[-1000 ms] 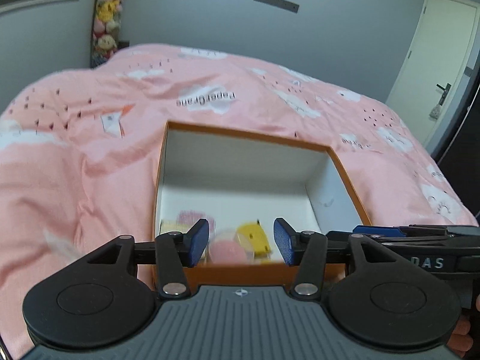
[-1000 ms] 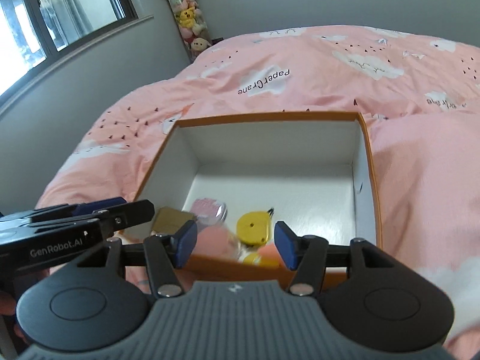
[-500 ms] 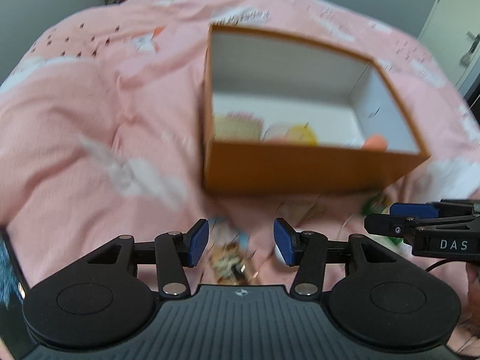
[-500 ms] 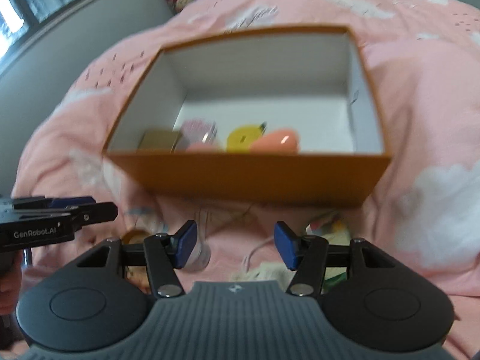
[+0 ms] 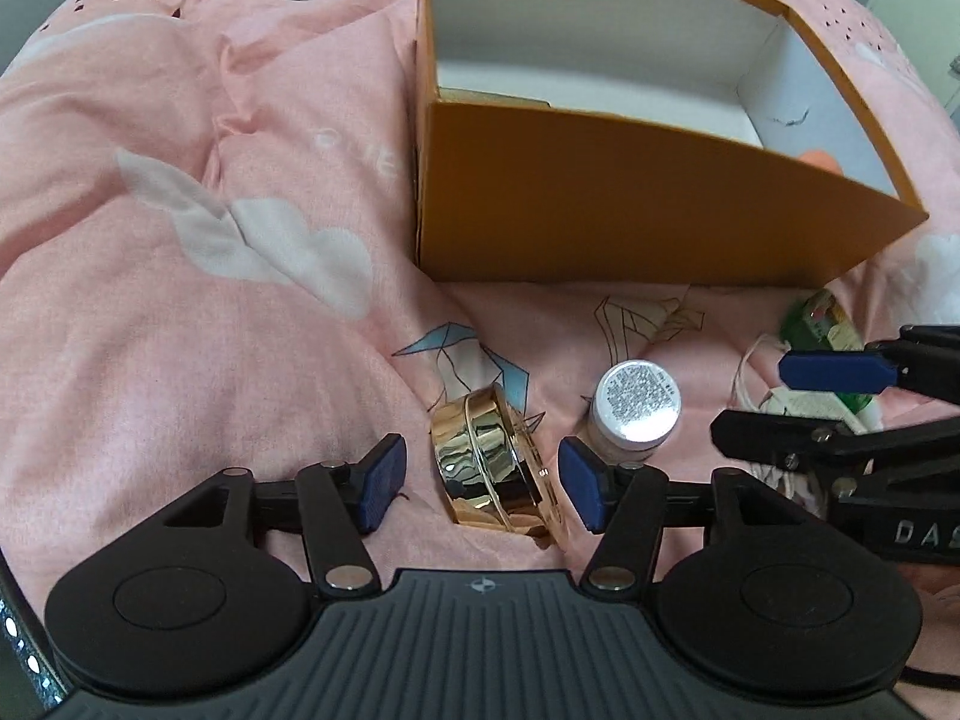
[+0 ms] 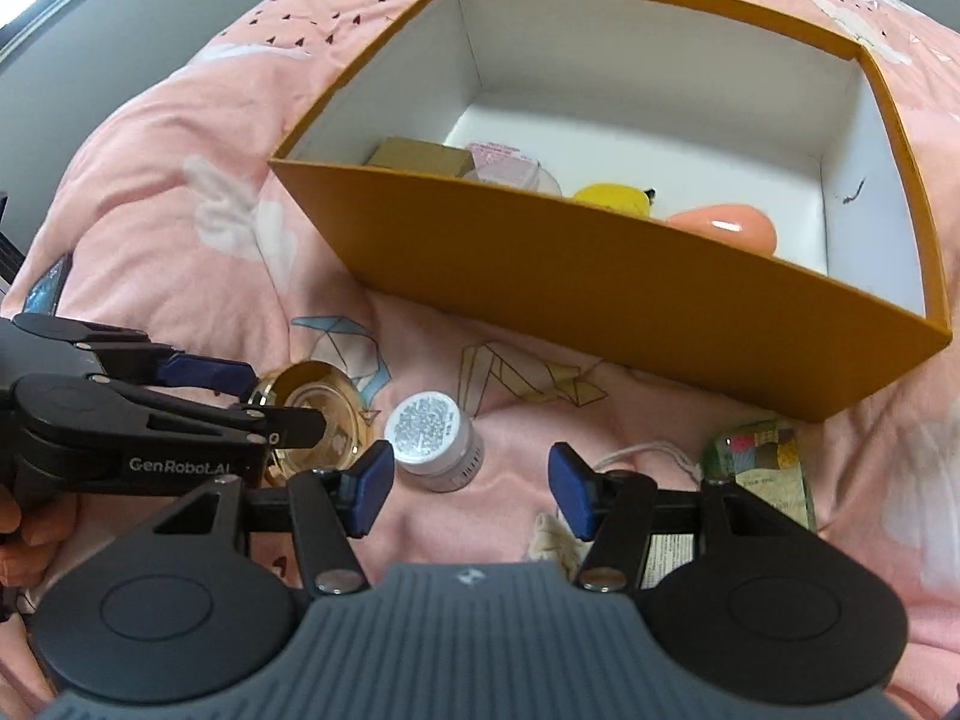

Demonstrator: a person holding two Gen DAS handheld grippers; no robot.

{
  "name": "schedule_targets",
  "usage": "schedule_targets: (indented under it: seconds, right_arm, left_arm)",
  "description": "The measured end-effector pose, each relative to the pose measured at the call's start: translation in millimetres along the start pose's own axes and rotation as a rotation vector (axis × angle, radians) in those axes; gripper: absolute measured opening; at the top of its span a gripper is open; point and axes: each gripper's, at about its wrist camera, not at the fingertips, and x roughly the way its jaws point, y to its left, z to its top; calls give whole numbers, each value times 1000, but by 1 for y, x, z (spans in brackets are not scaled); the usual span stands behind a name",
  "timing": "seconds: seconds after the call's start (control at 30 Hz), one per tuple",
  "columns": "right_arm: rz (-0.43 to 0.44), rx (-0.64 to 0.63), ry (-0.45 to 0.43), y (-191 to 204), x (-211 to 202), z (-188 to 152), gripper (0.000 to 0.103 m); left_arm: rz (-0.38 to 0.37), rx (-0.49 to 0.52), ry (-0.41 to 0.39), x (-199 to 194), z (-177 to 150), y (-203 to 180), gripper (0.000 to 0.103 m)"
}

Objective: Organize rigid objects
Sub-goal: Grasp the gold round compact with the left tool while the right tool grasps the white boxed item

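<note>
Left gripper (image 5: 480, 480): jaws opening, pads either side of the gold round case (image 5: 495, 468), not pressing it.
Right gripper (image 6: 471, 489): fingers apart, nothing between them; white jar (image 6: 433, 439) just beyond its left pad.
Orange box (image 6: 600, 276): far side, on the pink quilt (image 5: 180, 240); holds several small items.
Green patterned packet (image 6: 765, 462): near right, outside the box.

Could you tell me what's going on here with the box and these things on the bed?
A person is tidying items into the orange box. The left gripper, jaws opening, straddles a gold compact without gripping it. The right gripper is open above the bedspread, beside a small white jar.
</note>
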Motion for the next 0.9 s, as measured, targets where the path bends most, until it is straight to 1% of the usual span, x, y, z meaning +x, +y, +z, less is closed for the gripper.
schedule_targets:
  seconds: [0.03, 0.13, 0.17, 0.2, 0.23, 0.27, 0.33, 0.37, 0.43, 0.53, 0.63, 0.7, 0.73, 0.77, 0.8, 0.83, 0.9]
  right_arm:
    - [-8, 5, 4, -1, 1, 0, 57]
    - [-34, 22, 15, -5, 0, -2, 57]
    - [-42, 25, 15, -6, -1, -3, 57]
    - [-51, 28, 14, -7, -3, -3, 57]
    - [-61, 29, 13, -8, -5, -4, 57]
    - [-75, 29, 12, -9, -7, -6, 58]
    - [-106, 30, 19, -12, -12, -9, 59]
    - [-119, 30, 26, -14, -14, -11, 64]
    - [-146, 26, 38, -18, -18, -16, 69]
    - [-206, 12, 68, -22, -21, -26, 69]
    - [-251, 21, 93, -30, -22, -36, 70]
    - [-235, 55, 114, -37, -19, -39, 71]
    - [-215, 77, 124, -40, -16, -39, 74]
    - [-200, 91, 131, -42, -14, -39, 85]
    - [-188, 95, 134, -43, -12, -39, 89]
    - [-170, 97, 139, -43, -9, -39, 92]
    - [-150, 107, 158, -44, -3, -40, 92]
  left_arm:
    - [2, 7, 2, 1, 1, -2, 62]
    - [13, 26, 2, 3, 0, -5, 58]
    - [14, 28, -1, 3, 0, -5, 53]
    - [14, 29, -2, 3, 0, -5, 52]
    - [4, 28, -3, 3, 0, -4, 47]
    - [-8, 28, -5, 3, 0, -4, 44]
    - [-13, 41, -16, 2, -1, -7, 43]
    - [-19, 49, -23, 1, -2, -9, 41]
    - [-31, 59, -30, -1, -2, -11, 39]
    - [-51, 87, -38, -5, -4, -16, 36]
    - [-49, 111, -28, -3, -5, -21, 36]
    - [-51, 100, -3, 2, -4, -21, 36]
    - [-49, 97, 9, 5, -4, -20, 36]
    - [-44, 99, 10, 6, -4, -21, 36]
    - [-40, 102, 8, 7, -5, -22, 36]
    - [-36, 103, 5, 7, -5, -23, 36]
    - [-31, 100, 1, 9, -6, -23, 36]
